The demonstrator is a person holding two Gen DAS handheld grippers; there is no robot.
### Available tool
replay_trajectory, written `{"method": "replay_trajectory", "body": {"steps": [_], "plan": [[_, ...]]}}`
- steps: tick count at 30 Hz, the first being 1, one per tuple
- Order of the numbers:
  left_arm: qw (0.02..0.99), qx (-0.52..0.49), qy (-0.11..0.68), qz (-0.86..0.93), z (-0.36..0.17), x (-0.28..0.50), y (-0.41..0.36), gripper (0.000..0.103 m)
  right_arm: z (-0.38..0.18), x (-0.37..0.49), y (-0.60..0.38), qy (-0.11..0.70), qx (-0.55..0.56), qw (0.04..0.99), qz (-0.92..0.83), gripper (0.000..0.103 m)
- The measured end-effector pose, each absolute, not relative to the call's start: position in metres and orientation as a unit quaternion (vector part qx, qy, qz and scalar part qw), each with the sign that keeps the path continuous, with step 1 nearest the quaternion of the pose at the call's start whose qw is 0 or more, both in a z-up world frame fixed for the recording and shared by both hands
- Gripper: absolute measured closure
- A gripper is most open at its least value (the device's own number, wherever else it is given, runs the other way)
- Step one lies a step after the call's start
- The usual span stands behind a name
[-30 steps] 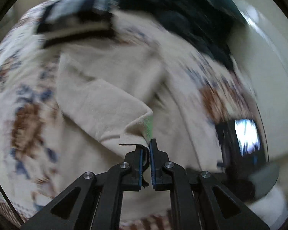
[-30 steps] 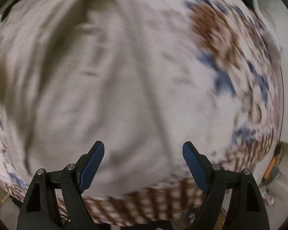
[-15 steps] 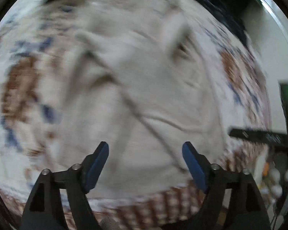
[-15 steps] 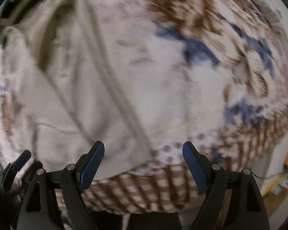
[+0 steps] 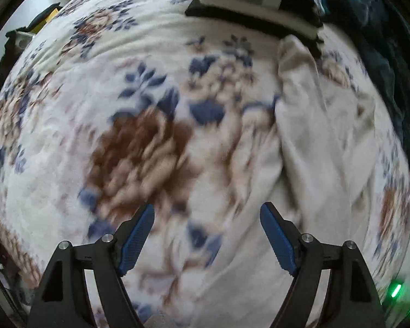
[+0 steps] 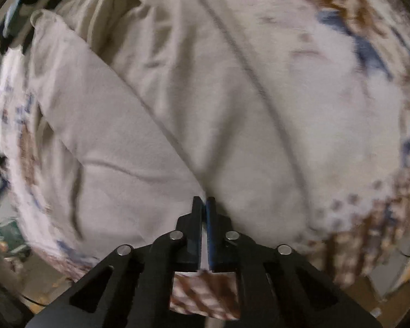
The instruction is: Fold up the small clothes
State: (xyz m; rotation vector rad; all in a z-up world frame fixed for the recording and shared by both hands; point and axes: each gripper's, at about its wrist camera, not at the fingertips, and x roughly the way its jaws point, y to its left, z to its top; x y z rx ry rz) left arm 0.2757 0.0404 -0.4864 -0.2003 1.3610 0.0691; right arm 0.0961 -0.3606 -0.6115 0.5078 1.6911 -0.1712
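Two grippers are pointed down over a floral blanket [image 5: 139,147]. Right gripper [image 6: 203,205] is seen clamped tight on the near edge of a beige garment [image 6: 139,142], spread ahead of it. Left gripper [image 5: 206,218] is held wide apart, empty, the garment ahead to its right; folded clothes [image 5: 259,2] are stacked beyond.

Plain beige garment [image 6: 155,125], white blanket [image 5: 68,169] with brown and blue flowers, blue-padded black tongs [image 5: 207,235]
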Motion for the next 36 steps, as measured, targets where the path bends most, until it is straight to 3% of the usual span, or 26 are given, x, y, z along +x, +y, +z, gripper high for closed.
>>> {"method": "replay_trajectory", "body": {"steps": [3,5,6,9,10,14,16,18,23,28,36], "plan": [[0.790,-0.080,0.608,0.007,-0.488,0.337,0.017,0.024,-0.605,0.089,-0.365,0.759,0.205,0.613,-0.077,0.100],[0.799,-0.055,0.598,-0.010,-0.490,0.378,0.000,0.024,-0.599,0.095,-0.376,0.759,0.221,0.607,-0.082,0.095],[0.802,-0.040,0.595,-0.015,-0.493,0.400,-0.009,0.024,-0.595,0.104,-0.383,0.757,0.228,0.607,-0.088,0.090],[0.809,-0.004,0.587,-0.029,-0.503,0.455,-0.028,0.024,-0.575,0.142,-0.406,0.732,0.245,0.627,-0.107,0.061],[0.810,0.009,0.586,-0.034,-0.510,0.472,-0.035,0.024,-0.566,0.156,-0.415,0.720,0.249,0.638,-0.113,0.056],[0.797,0.084,0.598,-0.017,-0.551,0.518,-0.045,0.024,-0.554,0.228,-0.440,0.694,0.240,0.668,-0.122,0.054],[0.789,0.113,0.604,-0.002,-0.572,0.532,-0.040,0.020,-0.550,0.263,-0.454,0.683,0.227,0.682,-0.128,0.054],[0.784,0.100,0.612,-0.009,-0.587,0.541,-0.029,0.005,-0.543,0.299,-0.470,0.672,0.223,0.694,-0.135,0.054],[0.797,0.079,0.597,-0.043,-0.559,0.518,-0.013,0.005,-0.530,0.333,-0.481,0.659,0.209,0.708,-0.145,0.053],[0.817,0.065,0.571,-0.059,-0.511,0.457,0.005,0.004,-0.543,0.317,-0.440,0.673,0.170,0.706,-0.144,0.019],[0.812,0.047,0.577,-0.080,-0.459,0.343,0.011,0.004,-0.514,0.276,-0.395,0.687,0.135,0.704,-0.117,0.016]]}}
